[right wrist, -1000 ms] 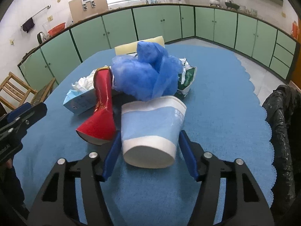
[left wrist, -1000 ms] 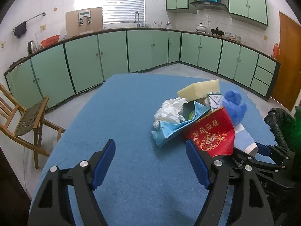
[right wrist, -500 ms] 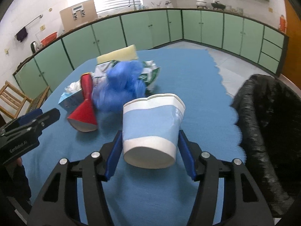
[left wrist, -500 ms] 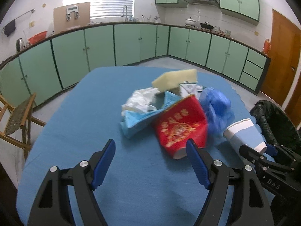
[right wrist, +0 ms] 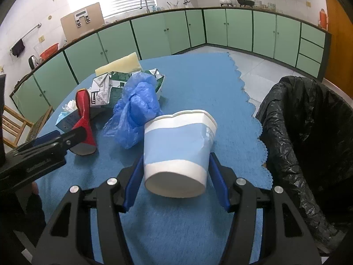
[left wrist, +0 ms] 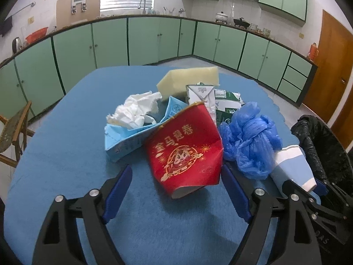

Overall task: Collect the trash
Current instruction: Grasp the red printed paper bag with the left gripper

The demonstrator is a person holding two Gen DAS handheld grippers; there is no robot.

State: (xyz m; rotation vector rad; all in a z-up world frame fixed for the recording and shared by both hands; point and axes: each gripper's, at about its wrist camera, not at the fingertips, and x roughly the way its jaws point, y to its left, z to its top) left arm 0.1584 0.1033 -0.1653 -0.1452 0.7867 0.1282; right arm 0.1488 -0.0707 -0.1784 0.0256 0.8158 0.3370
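My right gripper (right wrist: 175,183) is shut on a blue-and-white paper cup (right wrist: 176,152), held above the blue table near the black-lined trash bin (right wrist: 308,137). The cup also shows in the left wrist view (left wrist: 293,167). My left gripper (left wrist: 176,187) is open, its fingers either side of a crushed red paper cup (left wrist: 187,152) lying on the table. Behind it lie a crumpled blue plastic bag (left wrist: 251,139), a light blue box (left wrist: 132,132), white tissue (left wrist: 134,110), milk cartons (left wrist: 203,95) and a yellow sponge (left wrist: 189,79).
The blue tablecloth (left wrist: 66,154) has a scalloped edge next to the bin (left wrist: 326,145). A wooden chair (left wrist: 13,132) stands left of the table. Green kitchen cabinets (left wrist: 132,42) line the walls behind.
My right gripper has carried the cup to the right, toward the bin. My left gripper has moved forward, so the red cup now lies between its fingers.
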